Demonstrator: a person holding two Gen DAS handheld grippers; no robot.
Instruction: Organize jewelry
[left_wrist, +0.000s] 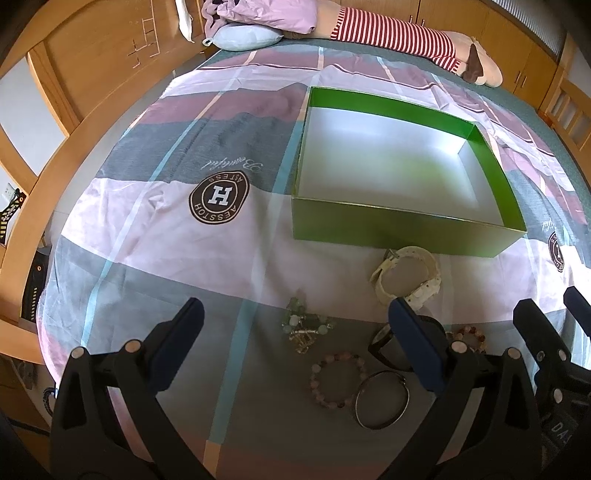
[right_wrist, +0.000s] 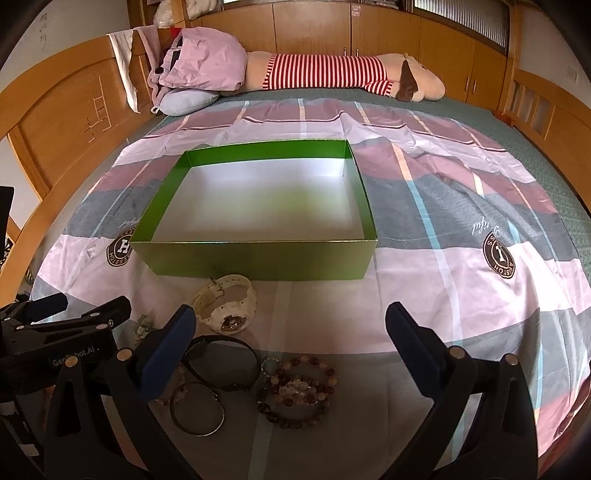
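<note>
Jewelry lies in a loose cluster on the pink, grey and maroon plaid bedsheet (right_wrist: 424, 288), just in front of the empty green cardboard box with a white floor (right_wrist: 258, 258). Nearest the box is a cream plastic wristwatch (right_wrist: 227, 304); closer to the cameras sit a black-strapped watch (right_wrist: 221, 360), a thin dark metal bangle (right_wrist: 197, 410), a pink beaded bracelet (left_wrist: 338, 380), a green bead-and-charm piece (left_wrist: 306, 325) and a heap of brown and clear beaded bracelets (right_wrist: 297, 387).

The left gripper (left_wrist: 295, 343) and the right gripper (right_wrist: 290, 347) both hover above the pile with jaws spread wide, holding nothing.

The risks, as I judge them, come from the crowding and the soft surface. The brown bracelets overlap one another, so closing on one strand would likely drag its neighbours along or drop them short of the box. The bangle lies flat and touches the black strap; thin metal on yielding fabric may slip from the pads or get pressed into the sheet. Both grippers work close together, so a collision is possible. Nudging the light box could slide it away.
</note>
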